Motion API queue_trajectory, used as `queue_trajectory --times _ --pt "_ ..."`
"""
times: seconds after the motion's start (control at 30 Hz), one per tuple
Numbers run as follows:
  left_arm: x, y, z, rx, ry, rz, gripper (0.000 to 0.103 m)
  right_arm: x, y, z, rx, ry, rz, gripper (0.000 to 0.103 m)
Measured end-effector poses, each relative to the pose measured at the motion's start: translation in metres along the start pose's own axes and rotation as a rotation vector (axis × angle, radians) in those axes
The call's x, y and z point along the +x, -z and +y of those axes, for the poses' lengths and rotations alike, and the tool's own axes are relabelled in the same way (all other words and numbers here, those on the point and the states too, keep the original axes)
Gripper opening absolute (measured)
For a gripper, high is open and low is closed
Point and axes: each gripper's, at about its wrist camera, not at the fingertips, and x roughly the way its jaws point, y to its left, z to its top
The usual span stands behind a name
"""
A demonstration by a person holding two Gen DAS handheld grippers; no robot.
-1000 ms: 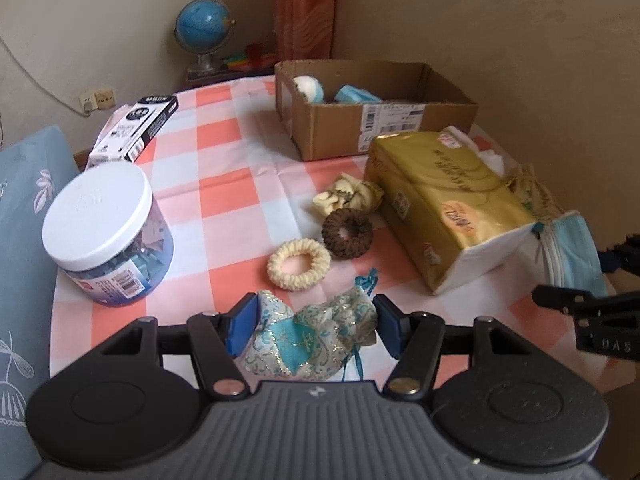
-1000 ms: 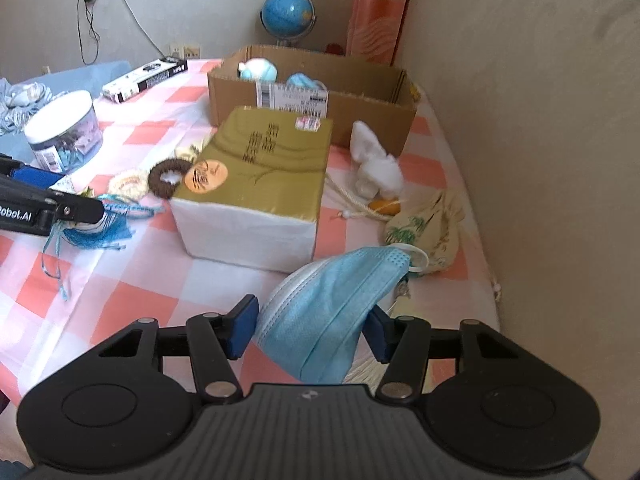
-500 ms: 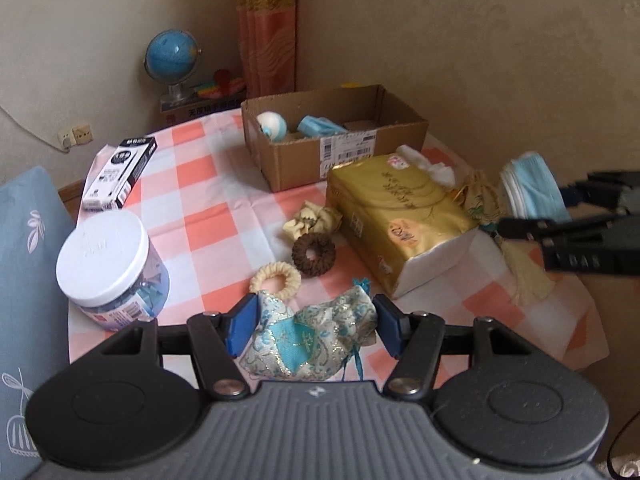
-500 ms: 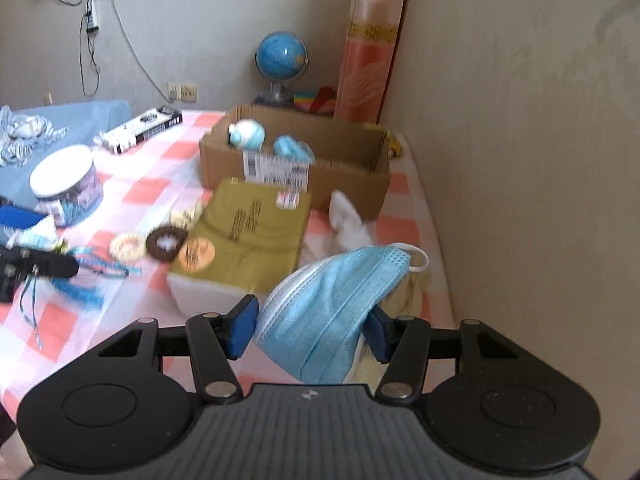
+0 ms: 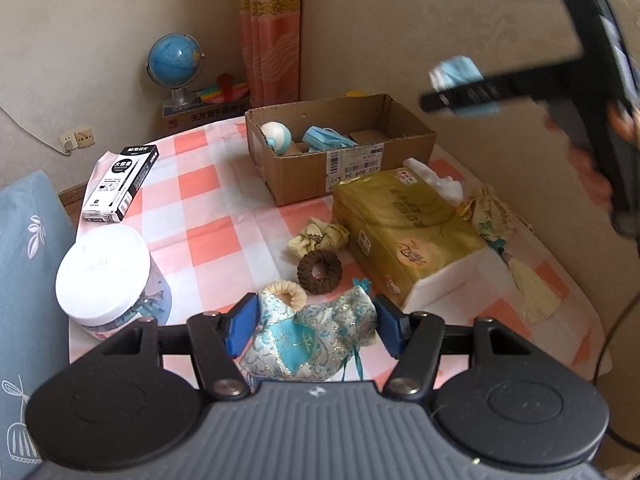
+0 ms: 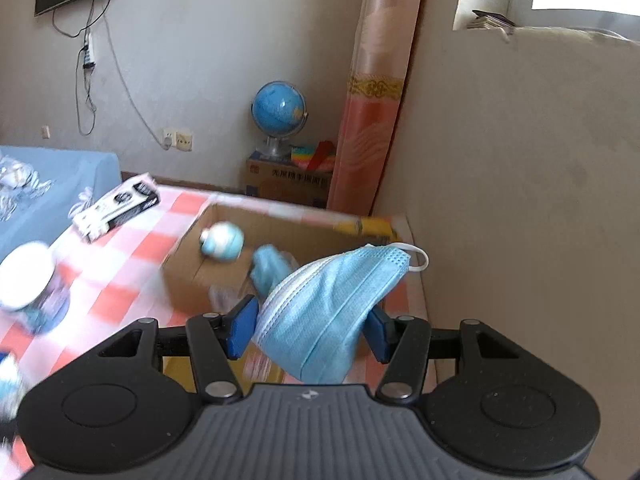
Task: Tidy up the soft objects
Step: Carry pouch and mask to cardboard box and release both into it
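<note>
Now, against 1 second back:
Right gripper [image 6: 310, 330]: clamped on the blue face mask [image 6: 334, 312]; it has risen off the checked table [image 5: 208, 200] and swung toward the far cardboard box [image 5: 340, 160].
Left gripper [image 5: 316, 328]: pinched on the brocade pouch [image 5: 312, 336], lifted only slightly above the near edge.
Box contents: 1 ball [image 5: 276, 136] and 1 blue mask [image 5: 326, 140], unchanged.
Tissue pack [image 5: 404, 232]: same place, right of the 3 hair ties [image 5: 320, 270].

Lt-blue mask [image 6: 332, 312], teal brocade pouch [image 5: 316, 336], orange-white check cloth [image 5: 208, 200]

Checked tablecloth [image 5: 208, 216] under cardboard box [image 5: 340, 168]
</note>
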Motion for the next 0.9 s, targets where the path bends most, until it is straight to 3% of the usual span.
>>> queue_trajectory --times 0.33,0.37,0.4,0.47,0.5,0.63,0.9 --pt "0.015 -0.015 0.007 -0.007 -0.014 -0.004 0.061 0.087 -0.058 -0.014 0.009 -0.019 0.044 0.063" --pt "0.017 -0.017 0.008 -0.008 -0.013 -0.003 0.061 0.093 -0.057 -0.015 0.013 -0.011 0.048 0.070" --pt "0.019 -0.018 0.008 -0.008 -0.013 -0.003 0.061 0.099 -0.057 -0.017 0.018 -0.006 0.054 0.085" --pt "0.022 -0.020 0.008 -0.007 -0.012 -0.003 0.061 0.110 -0.055 -0.021 0.033 0.001 0.065 0.097" --pt "0.023 -0.022 0.008 -0.005 -0.012 -0.003 0.061 0.112 -0.053 -0.023 0.039 -0.001 0.071 0.098" --pt "0.027 -0.027 0.006 0.011 -0.013 -0.005 0.061 0.109 -0.042 -0.028 0.086 -0.006 0.090 0.102" --pt "0.032 -0.050 -0.003 0.057 -0.005 -0.020 0.061 0.058 -0.007 -0.021 0.134 0.020 0.088 0.103"
